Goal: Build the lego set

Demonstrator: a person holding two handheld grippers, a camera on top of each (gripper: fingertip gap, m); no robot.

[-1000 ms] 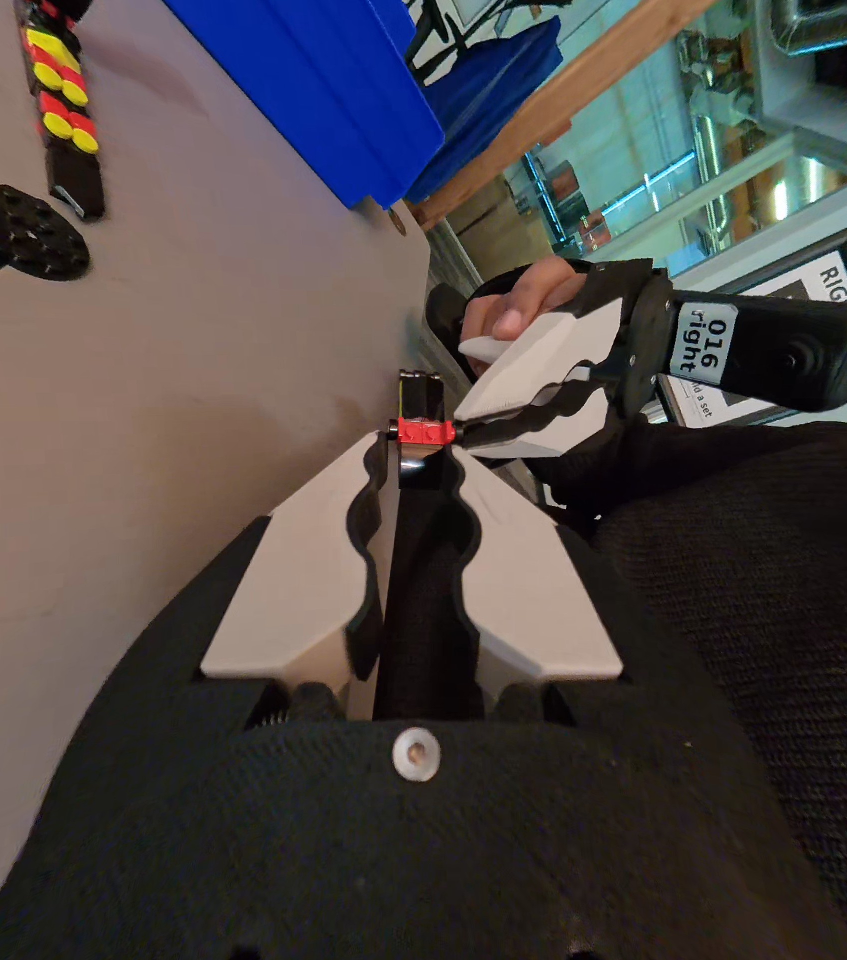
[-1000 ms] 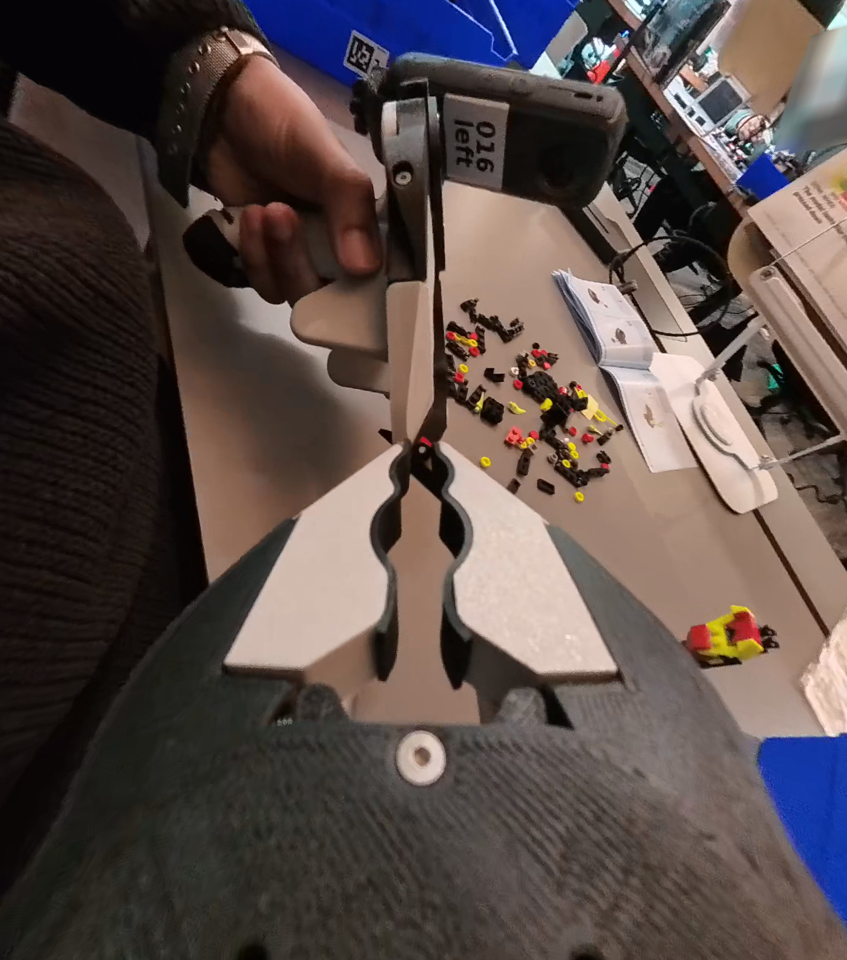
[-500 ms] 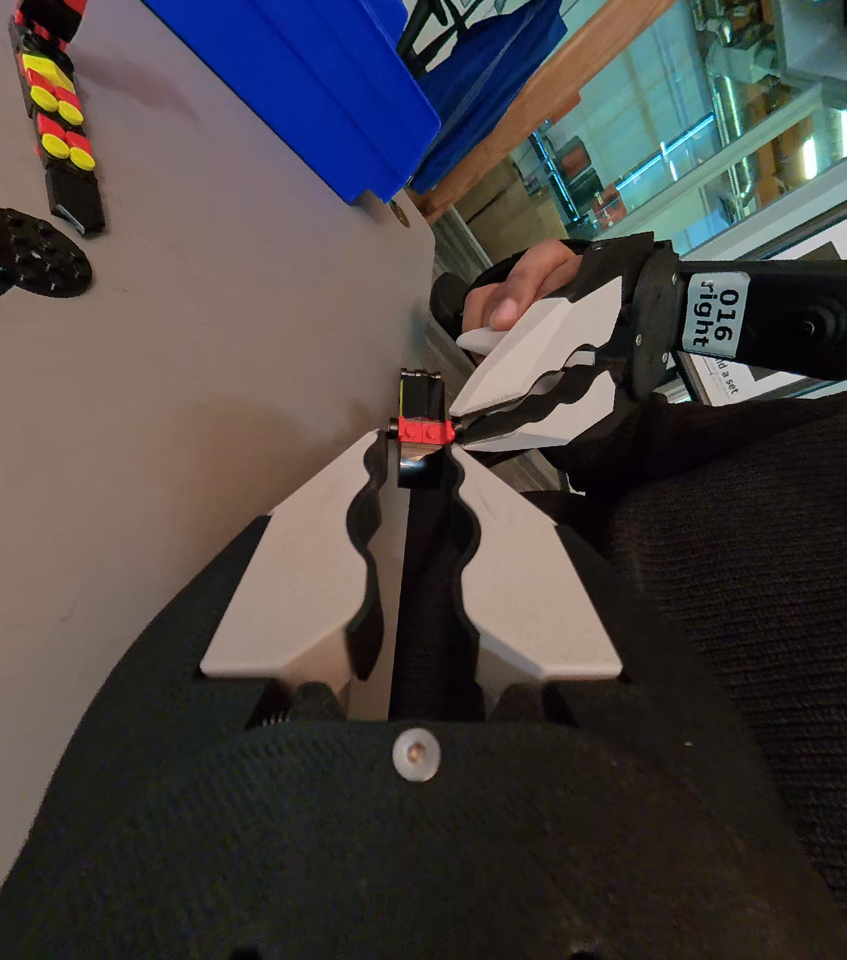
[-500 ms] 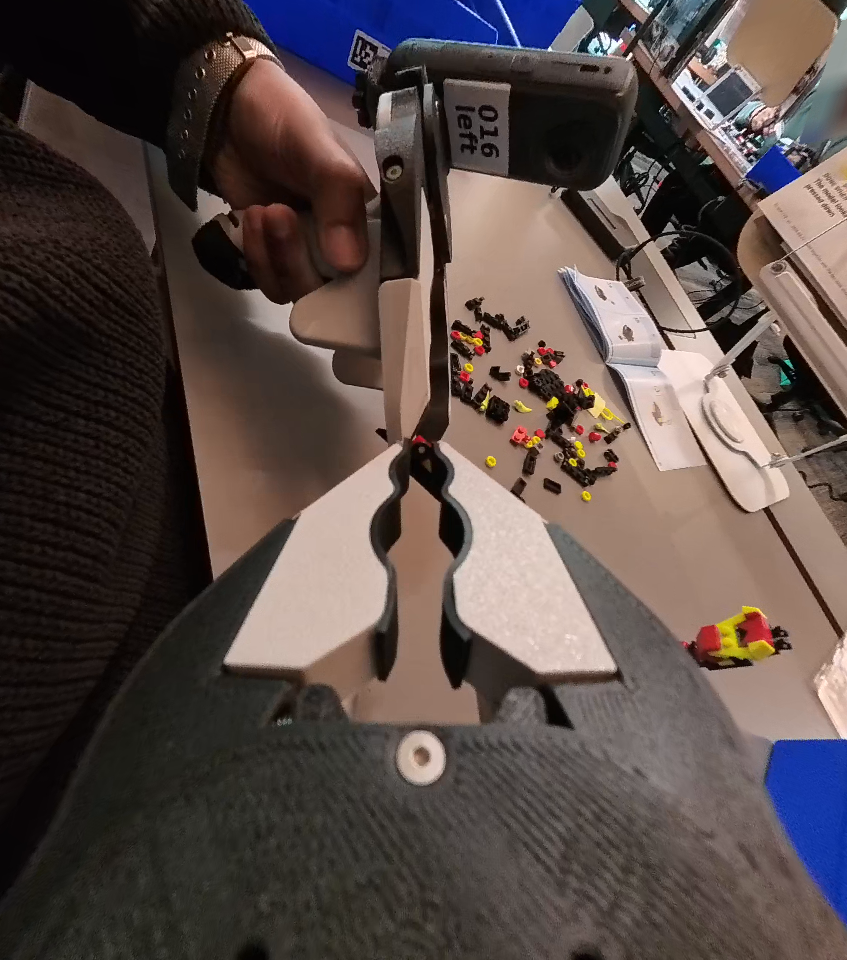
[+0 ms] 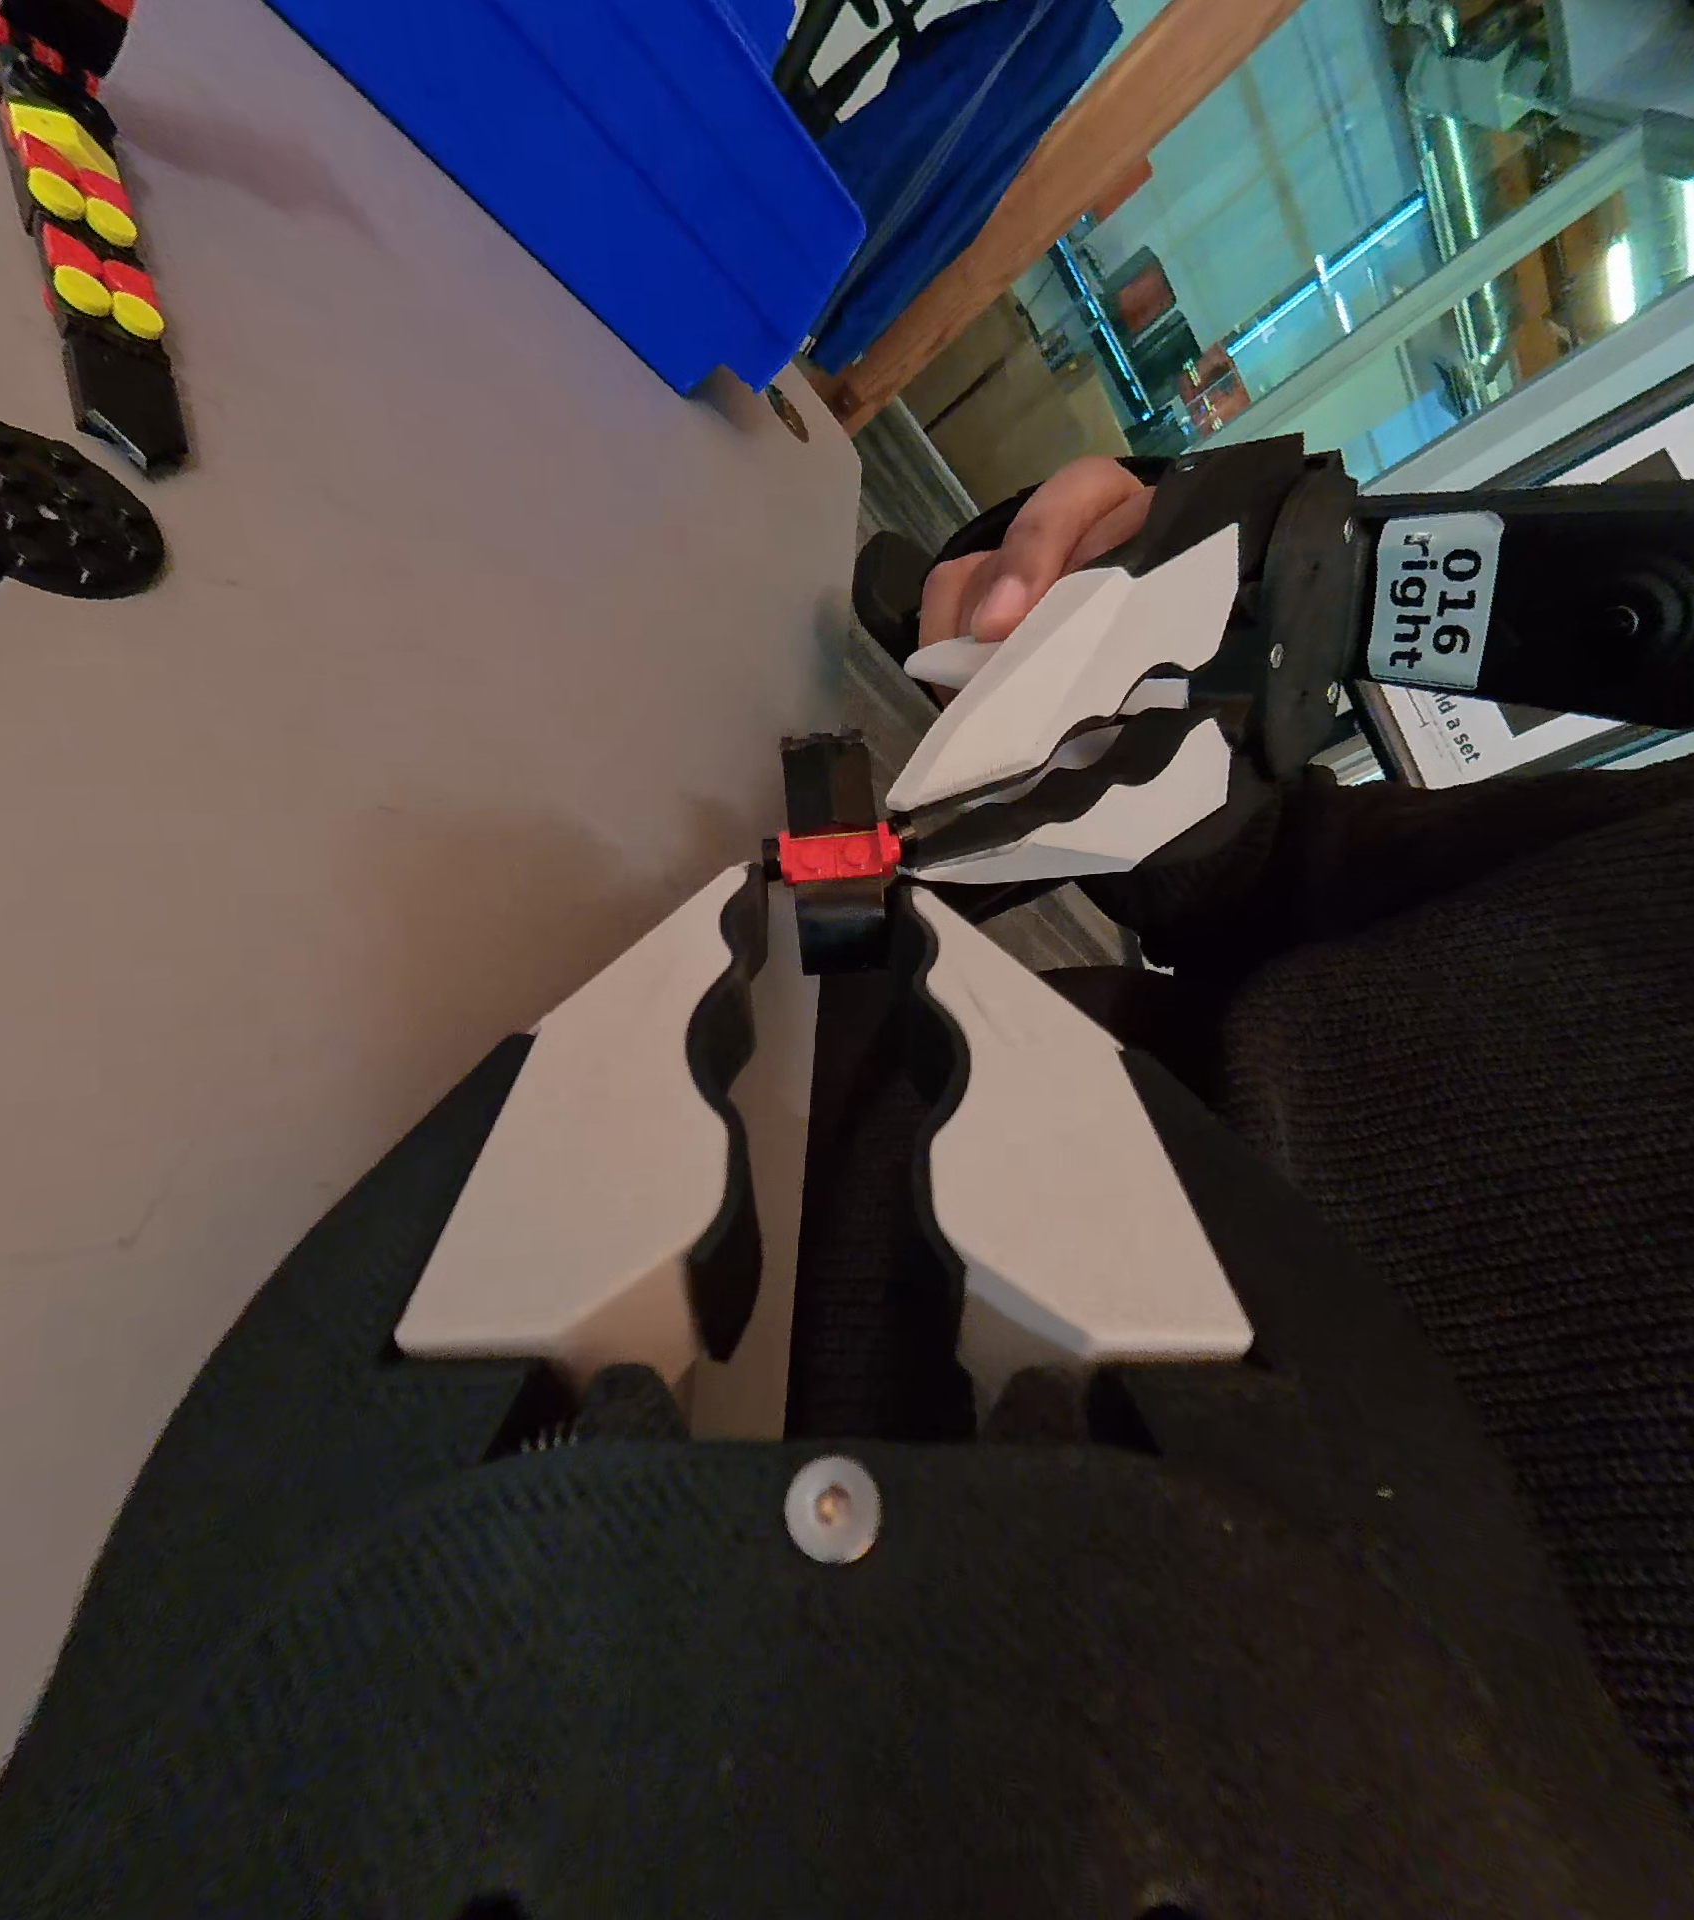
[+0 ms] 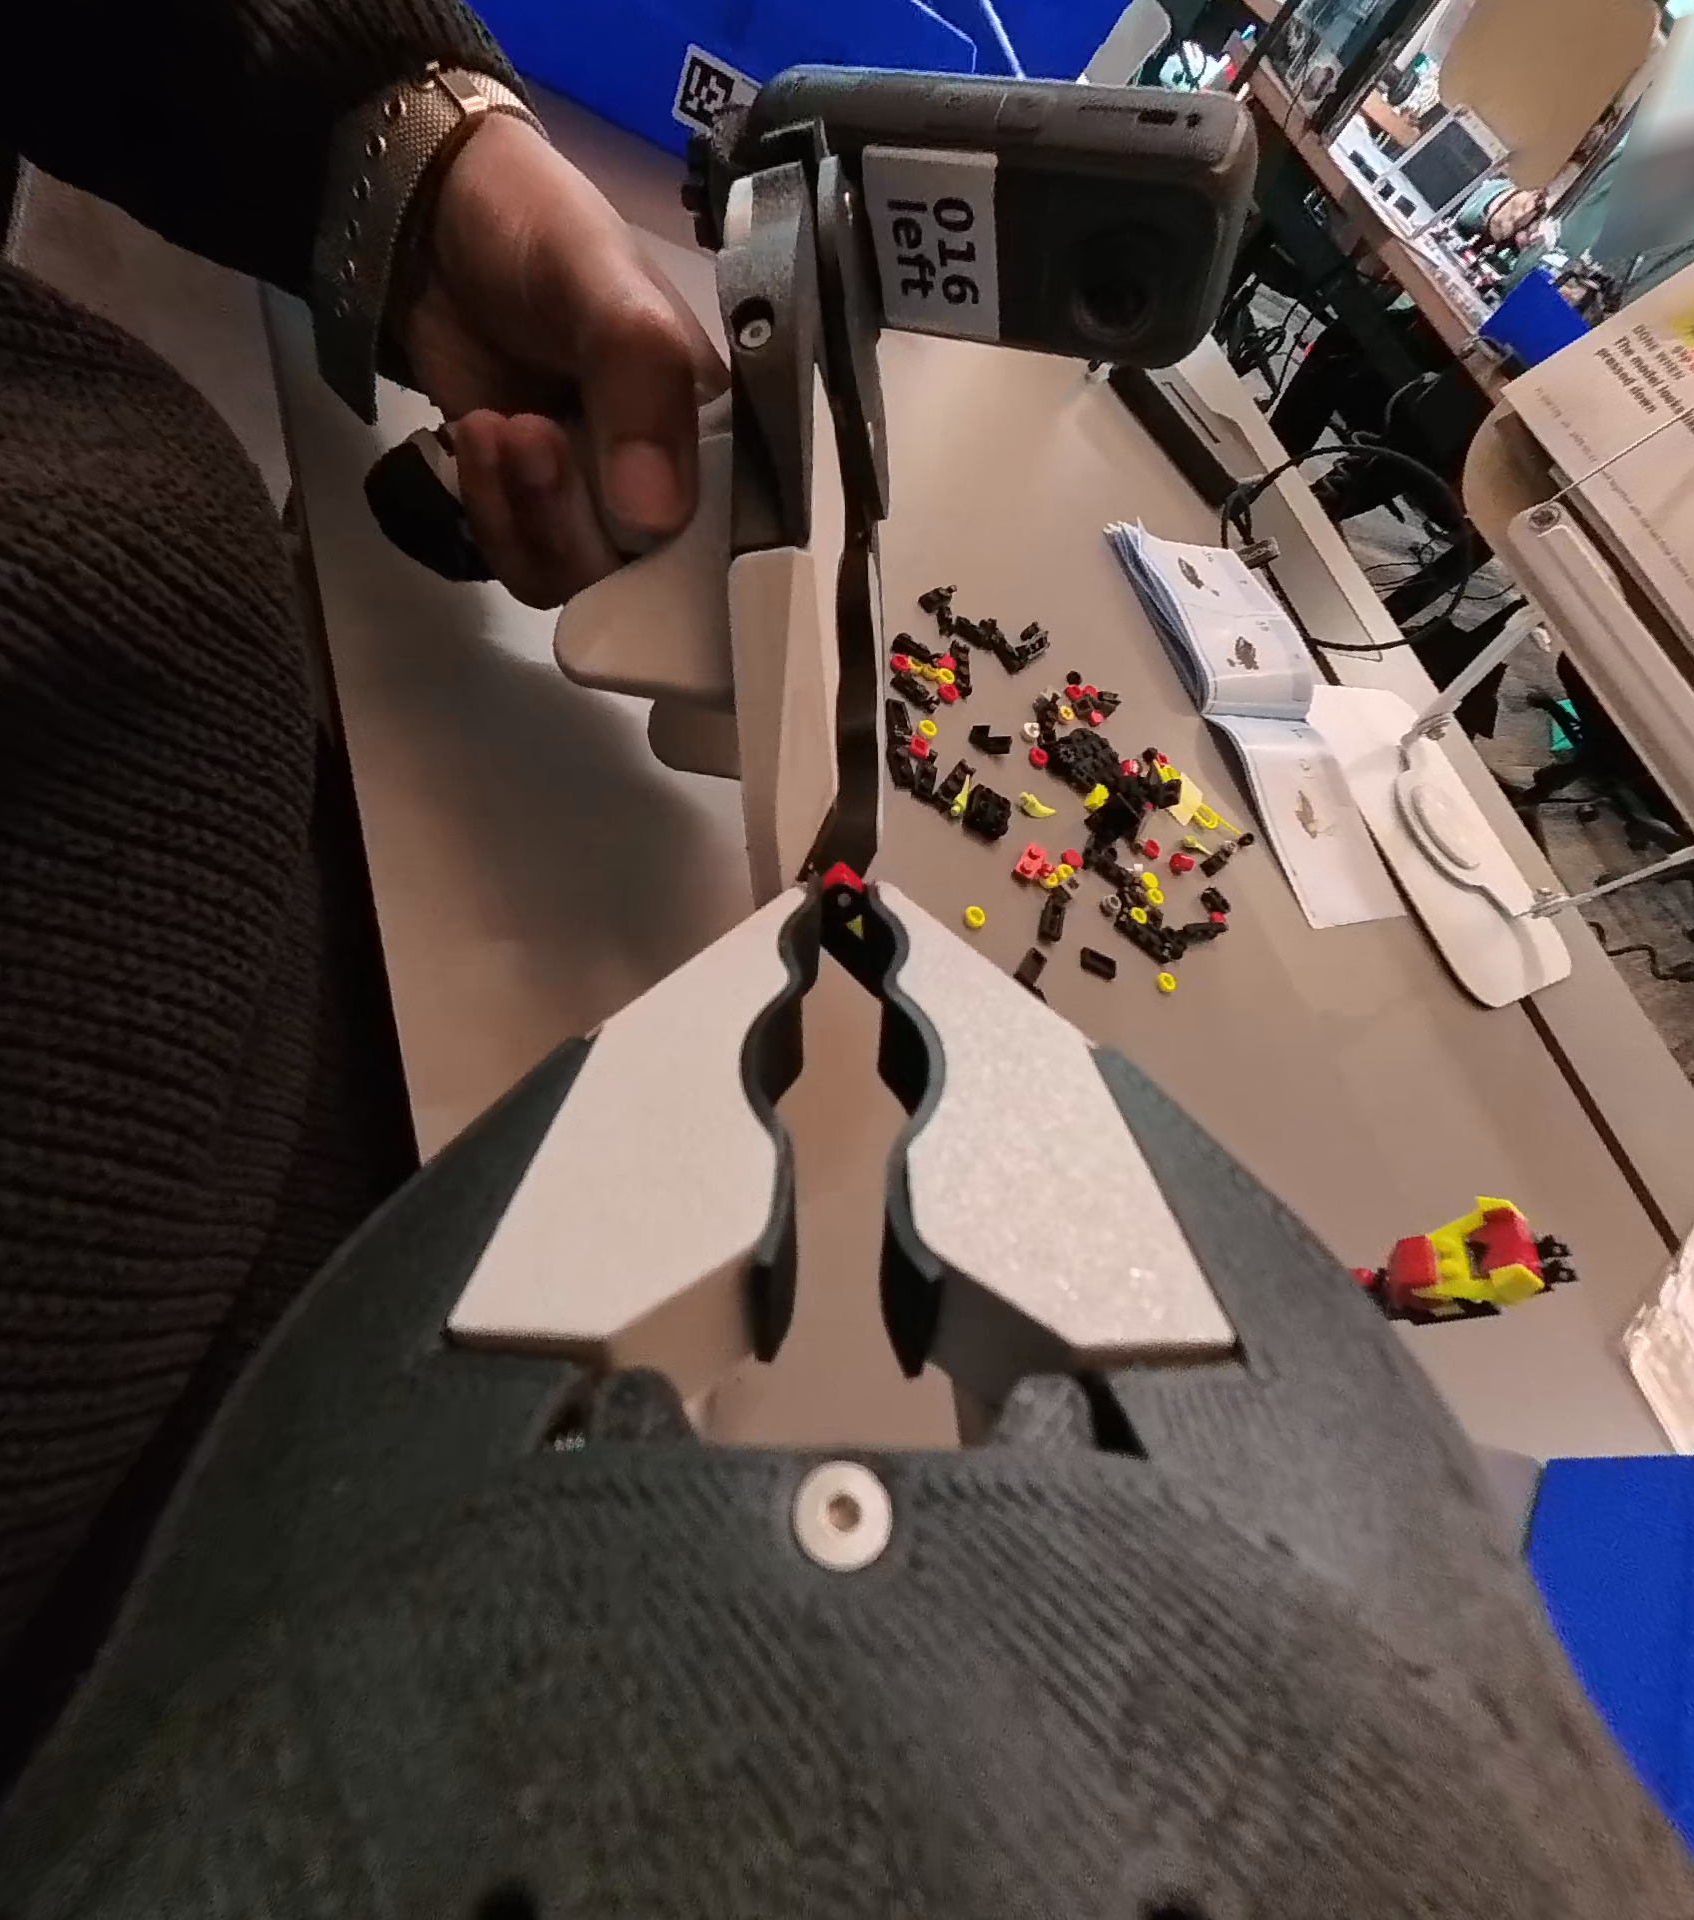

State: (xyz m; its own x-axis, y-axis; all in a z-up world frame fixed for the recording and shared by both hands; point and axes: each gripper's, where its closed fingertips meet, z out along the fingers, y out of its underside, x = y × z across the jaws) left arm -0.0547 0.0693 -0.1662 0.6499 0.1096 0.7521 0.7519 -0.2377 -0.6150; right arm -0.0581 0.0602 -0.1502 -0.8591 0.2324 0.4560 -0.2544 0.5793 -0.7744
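Note:
My left gripper [image 5: 827,894] is shut on a small black and red lego assembly [image 5: 838,857], held just above the grey table's near edge [image 5: 822,623]. My right gripper [image 5: 910,831] comes in from the right, and its closed tips pinch the end of the red brick. In the right wrist view my right gripper [image 6: 841,909] is shut on the same assembly [image 6: 845,920], which is black with a red top and a yellow mark. The left gripper [image 6: 835,857] comes down on it from above. Both are held by hands.
A pile of loose black, red and yellow lego pieces [image 6: 1061,790] lies mid-table beside an open instruction booklet [image 6: 1227,665]. A built red and yellow model [image 6: 1456,1262] stands at the right. There are blue bins [image 5: 594,156], a studded strip [image 5: 84,239] and a black round plate [image 5: 32,509]. The tips of both grippers are at nearly the same place. Both grippers' tips are roughly 15 cm from the black round plate [image 5: 32,509].
Both grippers stay shut on the assembly, tip to tip. The pair has only drifted and tilted slightly. The assembly's red top now shows between my right fingertips.

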